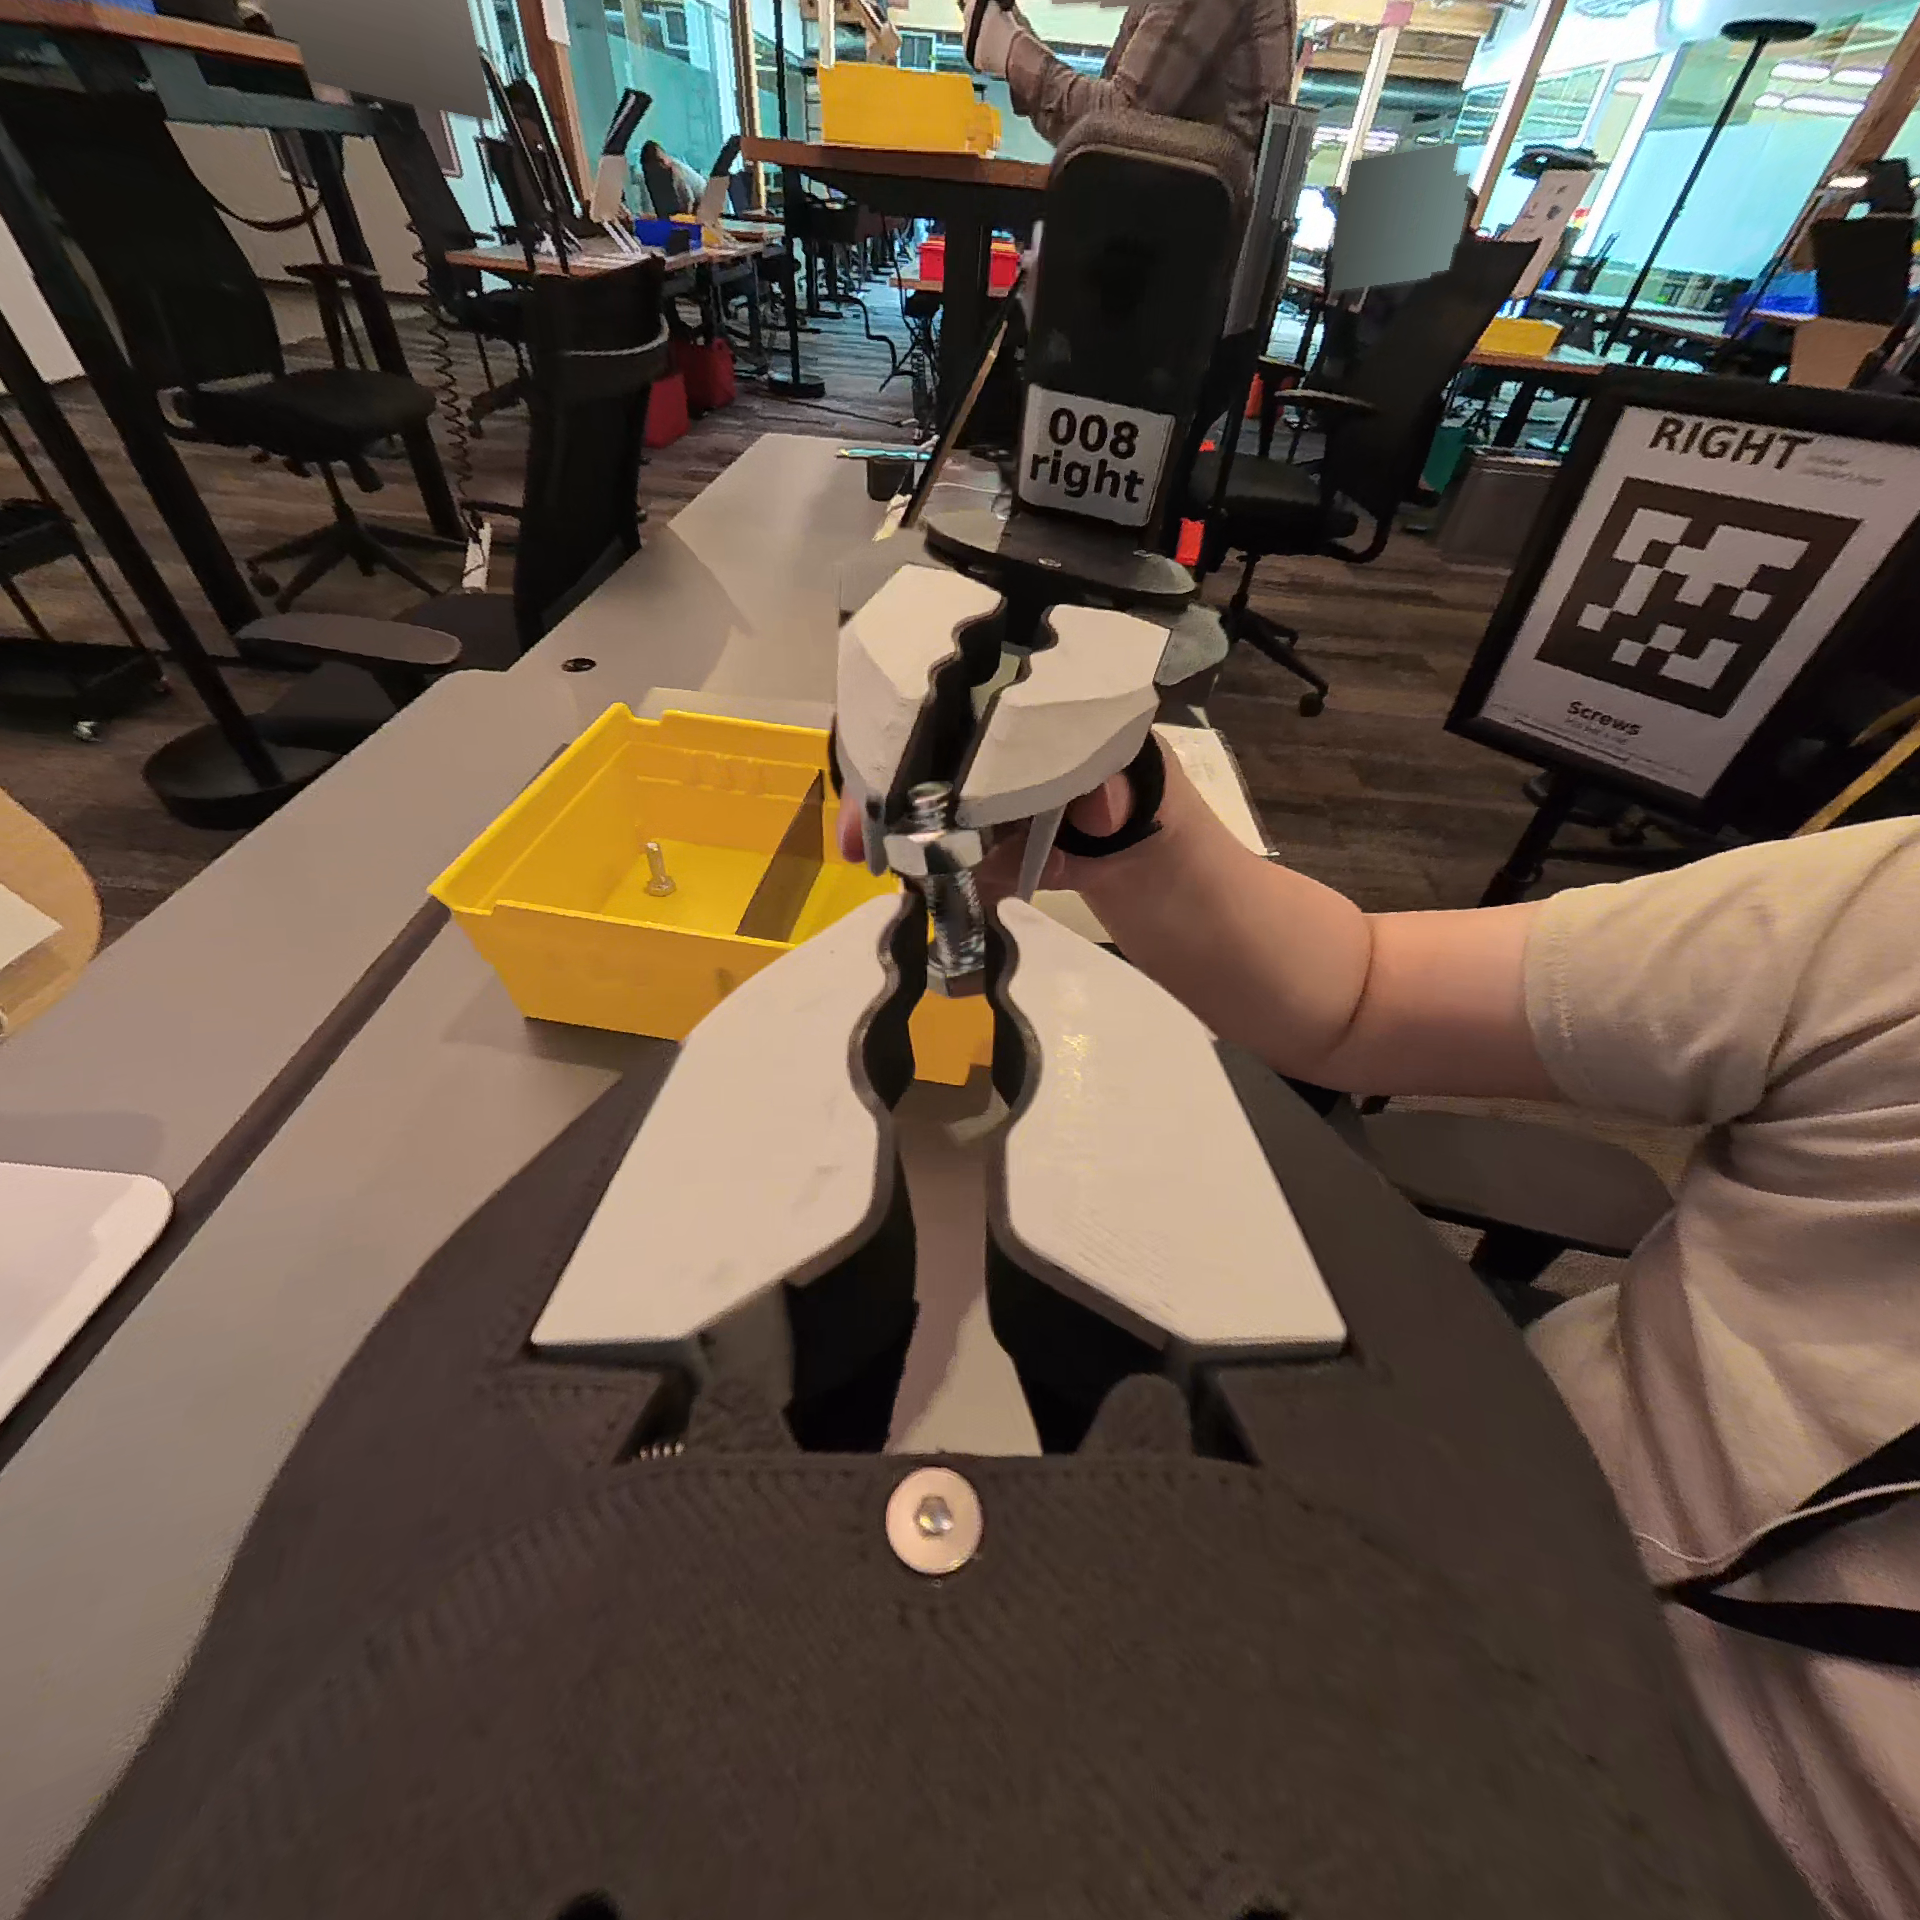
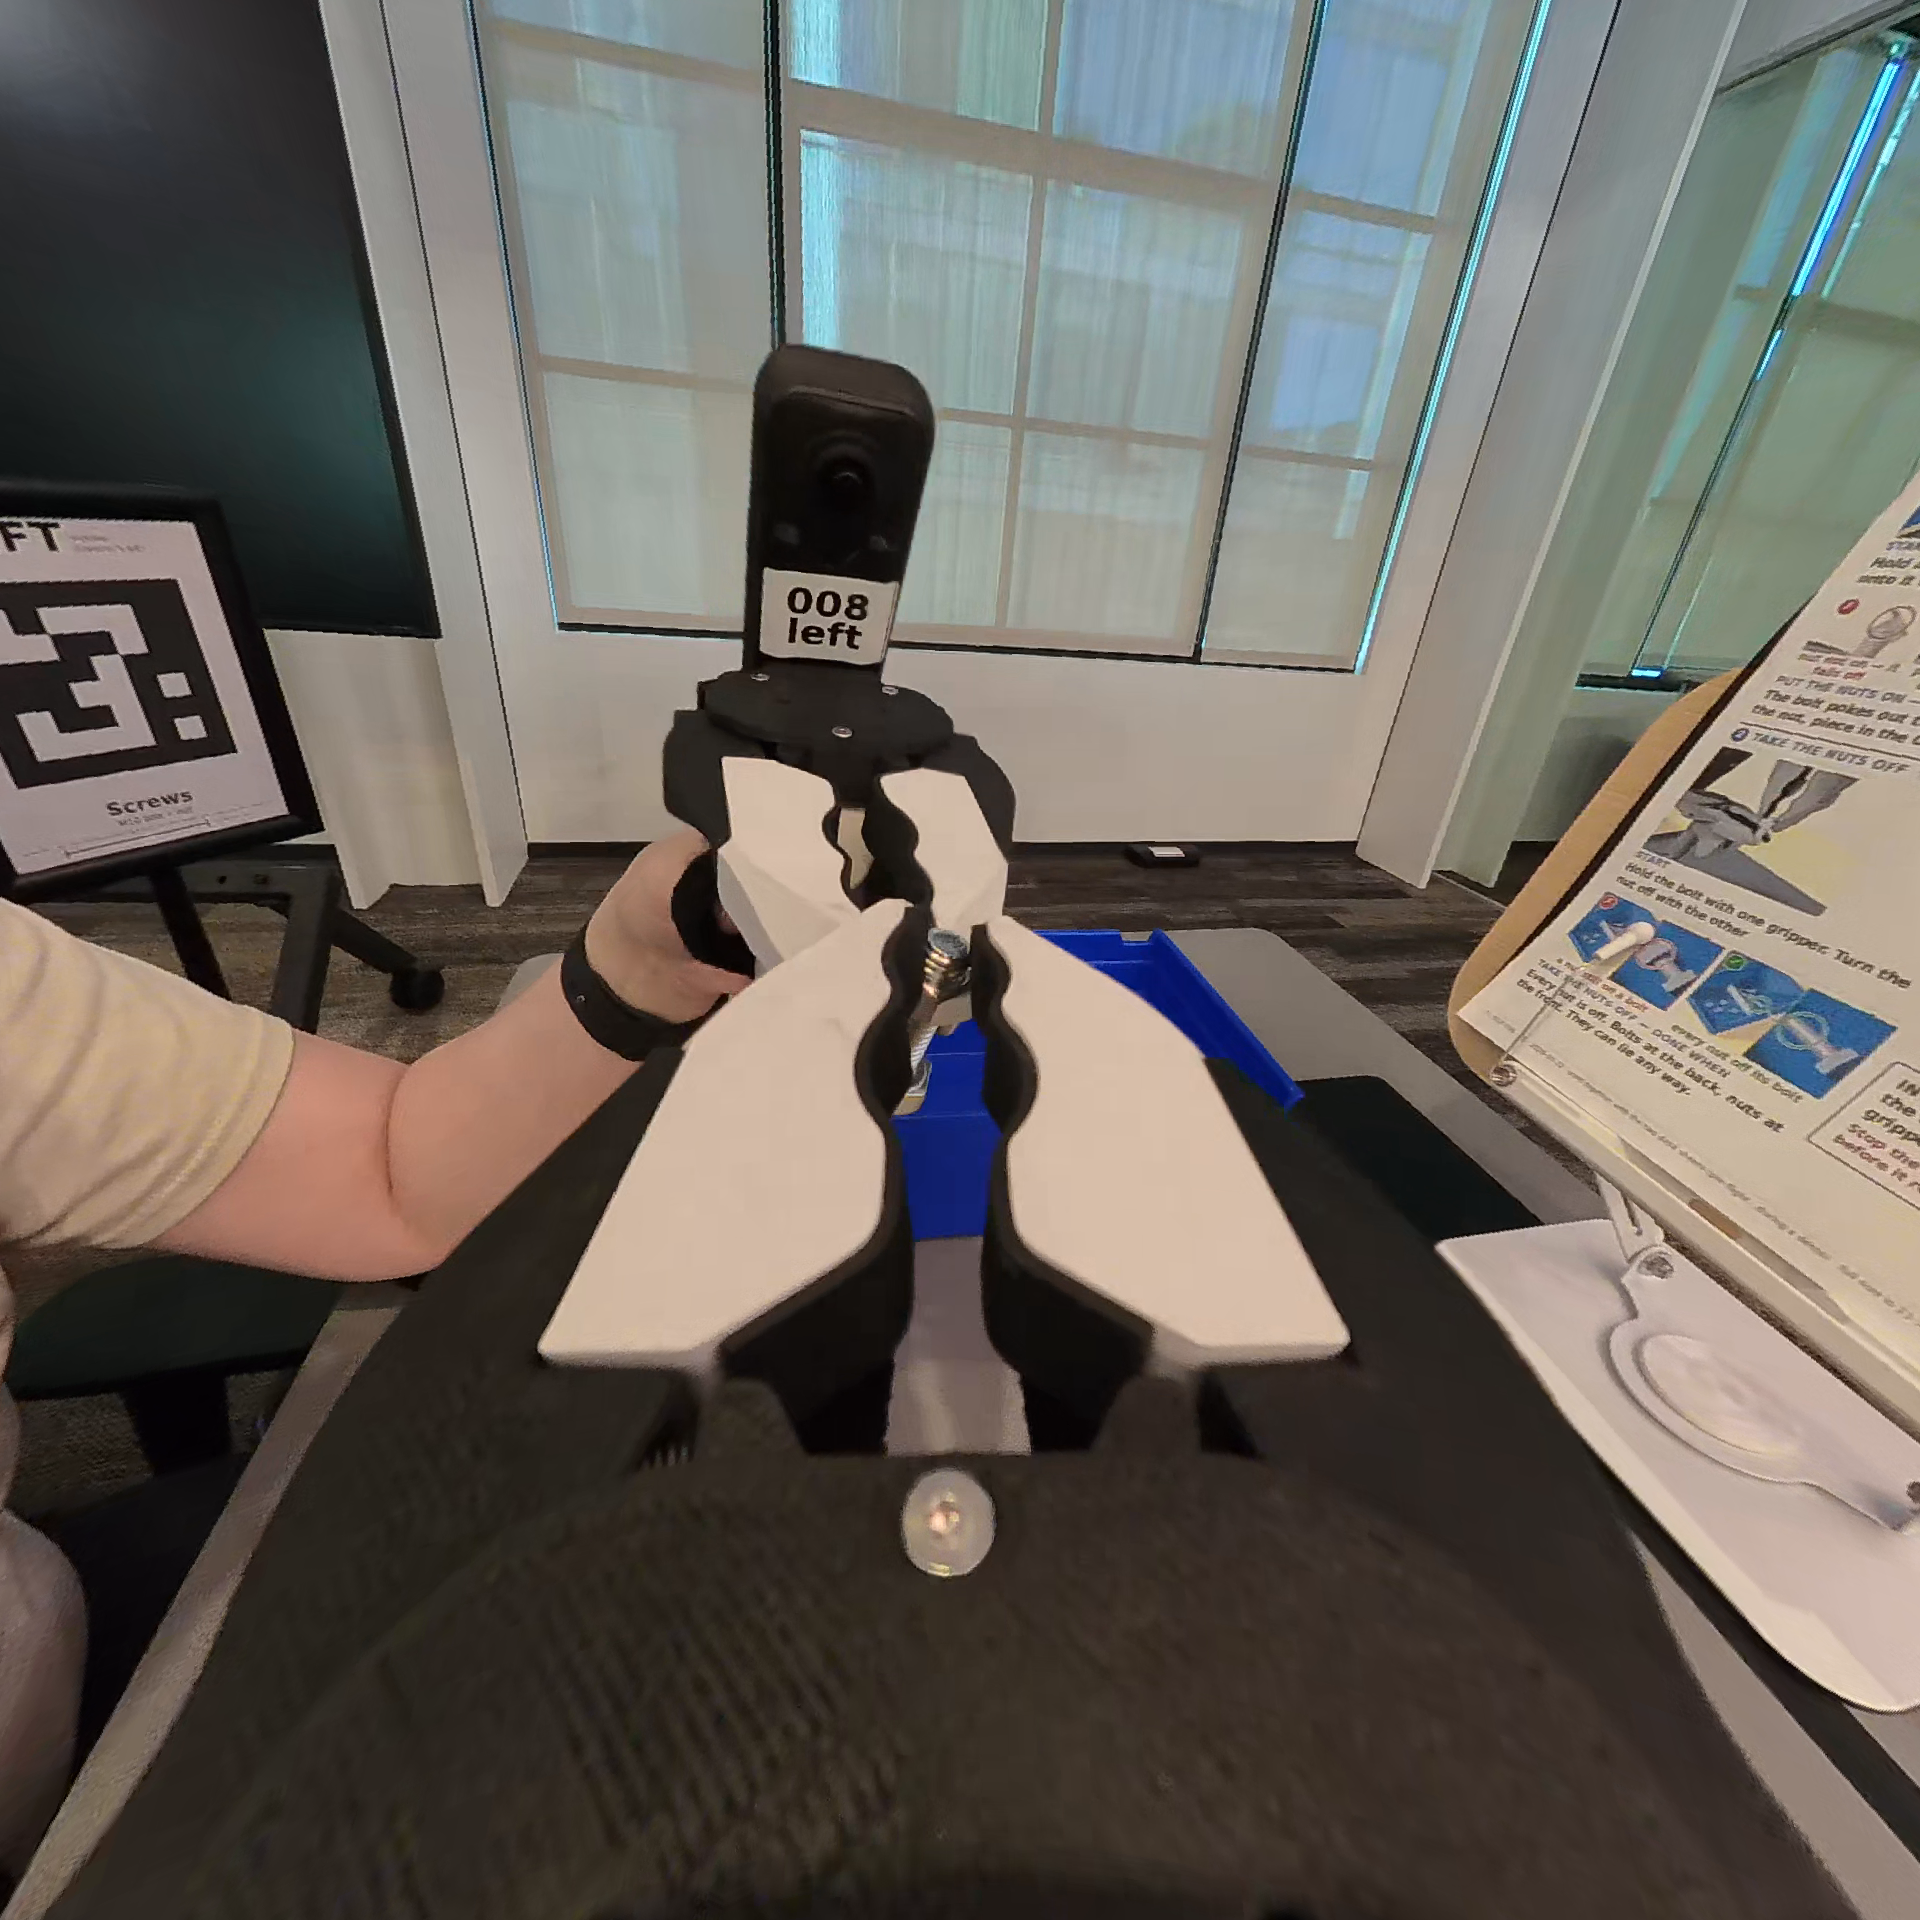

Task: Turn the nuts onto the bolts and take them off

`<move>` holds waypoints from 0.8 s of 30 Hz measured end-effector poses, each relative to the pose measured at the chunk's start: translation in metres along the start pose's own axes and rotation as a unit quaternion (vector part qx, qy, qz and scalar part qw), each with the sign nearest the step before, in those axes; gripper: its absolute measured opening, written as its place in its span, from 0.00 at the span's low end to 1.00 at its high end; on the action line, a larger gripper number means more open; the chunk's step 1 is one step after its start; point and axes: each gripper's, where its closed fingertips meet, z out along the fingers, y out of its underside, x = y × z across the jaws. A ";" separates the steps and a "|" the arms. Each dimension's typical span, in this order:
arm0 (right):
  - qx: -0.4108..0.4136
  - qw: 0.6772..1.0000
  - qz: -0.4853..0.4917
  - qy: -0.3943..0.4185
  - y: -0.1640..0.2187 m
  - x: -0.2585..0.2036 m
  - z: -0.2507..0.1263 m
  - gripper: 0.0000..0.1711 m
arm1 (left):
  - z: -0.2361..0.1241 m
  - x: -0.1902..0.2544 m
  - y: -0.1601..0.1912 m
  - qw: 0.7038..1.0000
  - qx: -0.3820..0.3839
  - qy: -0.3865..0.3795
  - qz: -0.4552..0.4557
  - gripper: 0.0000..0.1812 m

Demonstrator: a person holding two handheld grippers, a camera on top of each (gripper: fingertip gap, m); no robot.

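My left gripper (image 1: 954, 935) is shut on the head end of a silver bolt (image 1: 951, 914), held in the air above the grey table (image 1: 312, 935). My right gripper (image 1: 928, 836) comes in from the far side and is shut on the hex nut (image 1: 928, 844), which sits on the bolt's thread near its free end. In the right wrist view the right gripper (image 2: 945, 966) closes around the bolt (image 2: 940, 987), whose free end pokes out between the tips. The left gripper's fingers (image 2: 774, 852) reach in behind them. A hand holds each gripper.
A yellow bin (image 1: 582, 935) on the table holds a loose bolt (image 1: 657, 871). A blue bin (image 2: 1122, 997) stands below the grippers. An instruction sheet (image 2: 1714, 987) leans on a white stand at the right. Framed marker signs (image 1: 1694, 603) (image 2: 114, 686) stand beside the table. My two grippers' fingertips are within a few centimetres of each other.
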 end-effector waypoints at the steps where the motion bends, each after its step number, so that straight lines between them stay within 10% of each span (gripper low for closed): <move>1: -0.001 1.000 -0.002 0.003 0.000 0.001 0.000 0.05 | 0.000 0.001 0.001 1.000 -0.002 0.008 -0.008 0.07; 6: 0.003 1.000 -0.014 0.010 -0.004 0.003 -0.004 0.05 | 0.008 0.001 0.015 0.997 -0.031 0.042 -0.058 0.23; 16: 0.003 0.997 -0.070 -0.017 -0.006 -0.011 -0.004 0.05 | 0.020 0.015 0.015 0.989 0.001 0.131 -0.070 0.10; 24: 0.044 0.992 -0.096 0.063 -0.024 0.007 -0.015 0.17 | 0.013 -0.018 0.007 1.000 0.011 -0.016 0.004 0.10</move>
